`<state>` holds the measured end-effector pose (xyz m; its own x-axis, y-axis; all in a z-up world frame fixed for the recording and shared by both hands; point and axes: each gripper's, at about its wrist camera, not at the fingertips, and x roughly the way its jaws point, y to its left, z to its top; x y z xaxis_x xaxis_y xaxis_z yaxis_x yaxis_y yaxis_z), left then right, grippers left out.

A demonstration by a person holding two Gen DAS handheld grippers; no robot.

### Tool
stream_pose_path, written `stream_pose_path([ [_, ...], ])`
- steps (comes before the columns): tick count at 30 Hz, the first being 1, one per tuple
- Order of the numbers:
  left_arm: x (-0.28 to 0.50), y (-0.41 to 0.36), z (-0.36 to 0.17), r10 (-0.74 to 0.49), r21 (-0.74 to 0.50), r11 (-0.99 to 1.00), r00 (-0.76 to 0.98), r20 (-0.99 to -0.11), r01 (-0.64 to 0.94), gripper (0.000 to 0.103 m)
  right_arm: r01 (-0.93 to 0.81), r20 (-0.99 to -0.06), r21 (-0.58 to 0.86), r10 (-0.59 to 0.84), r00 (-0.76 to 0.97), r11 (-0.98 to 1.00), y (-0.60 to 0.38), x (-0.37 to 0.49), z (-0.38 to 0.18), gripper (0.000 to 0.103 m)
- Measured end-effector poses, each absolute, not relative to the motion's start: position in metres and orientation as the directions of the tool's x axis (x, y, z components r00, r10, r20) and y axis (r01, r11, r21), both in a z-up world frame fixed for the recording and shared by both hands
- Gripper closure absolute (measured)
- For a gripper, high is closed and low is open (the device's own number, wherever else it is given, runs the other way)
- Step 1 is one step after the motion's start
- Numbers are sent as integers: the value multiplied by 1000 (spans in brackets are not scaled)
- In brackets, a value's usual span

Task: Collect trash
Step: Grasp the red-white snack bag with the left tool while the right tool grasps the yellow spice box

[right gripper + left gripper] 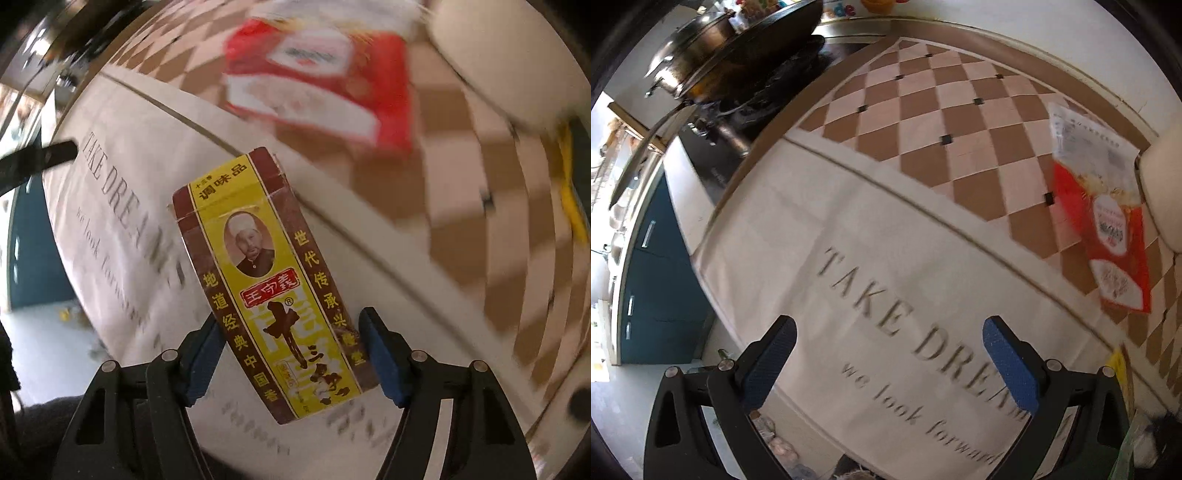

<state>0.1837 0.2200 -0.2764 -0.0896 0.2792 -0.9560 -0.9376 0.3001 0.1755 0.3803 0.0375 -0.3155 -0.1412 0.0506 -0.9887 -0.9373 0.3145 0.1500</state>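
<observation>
A yellow and brown spice box [266, 273] with printed characters and a portrait stands between the blue pads of my right gripper [290, 321]. Both pads sit against its long edges, and the box looks sharp while the table behind it is blurred. A red and white snack bag [325, 74] lies flat on the checked part of the tablecloth beyond the box, and it also appears in the left wrist view as the same bag [1108, 229] at far right. My left gripper [890, 325] hangs open above the lettered white cloth [886, 258] with nothing between its fingers.
A wok with a lidded pot [738, 48] sits on a dark stove at the upper left. Blue cabinets [653, 266] stand below the table's left edge. A white rounded object [1163, 184] lies beside the bag, and a yellow scrap [1117, 365] near the right edge.
</observation>
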Motion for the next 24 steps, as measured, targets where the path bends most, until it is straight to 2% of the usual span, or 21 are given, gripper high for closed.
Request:
stream_pose_path([
  [2,193,225,-279,256,131,302,-52,-965,-944,0,-908,-989,149,56,-138,391,14,392,-309,31],
  [6,217,239,-289,160,-51,286,100,-982,-957,1,-798,-993,102,108,-46,595,-31,429,-294,32],
  [9,246,250,-302,76,-213,292,244,-967,-932,1,-679,-989,76,144,44,730,-46,463,-294,32],
  [12,275,258,-319,-14,-320,303,332,-943,-898,5,-604,-988,98,150,36,791,-49,492,-310,31],
  [14,291,262,-329,-51,-364,300,366,-929,-882,10,-585,-984,103,170,60,804,-44,504,-308,31],
  [16,305,264,-326,-10,-343,327,359,-933,-881,13,-588,-984,93,164,68,803,-37,511,-308,31],
  [17,312,265,-326,-17,-349,339,365,-931,-874,19,-590,-984,93,165,70,802,-33,515,-308,30],
  [18,321,265,-326,-3,-317,357,339,-941,-879,20,-596,-984,81,159,79,798,-31,515,-307,30],
  [19,326,265,-325,12,-298,370,325,-945,-880,32,-600,-984,74,155,85,797,-31,514,-306,30],
  [21,337,263,-323,56,-233,403,277,-959,-885,46,-605,-984,62,151,96,794,-28,518,-305,30],
  [22,344,261,-321,87,-183,426,241,-967,-886,67,-616,-984,44,140,109,787,-25,518,-305,30],
  [23,347,260,-321,99,-161,442,226,-969,-883,95,-622,-984,32,134,118,782,-14,522,-306,30],
  [24,350,259,-321,98,-152,454,218,-971,-878,98,-630,-984,17,126,128,776,9,531,-311,30],
])
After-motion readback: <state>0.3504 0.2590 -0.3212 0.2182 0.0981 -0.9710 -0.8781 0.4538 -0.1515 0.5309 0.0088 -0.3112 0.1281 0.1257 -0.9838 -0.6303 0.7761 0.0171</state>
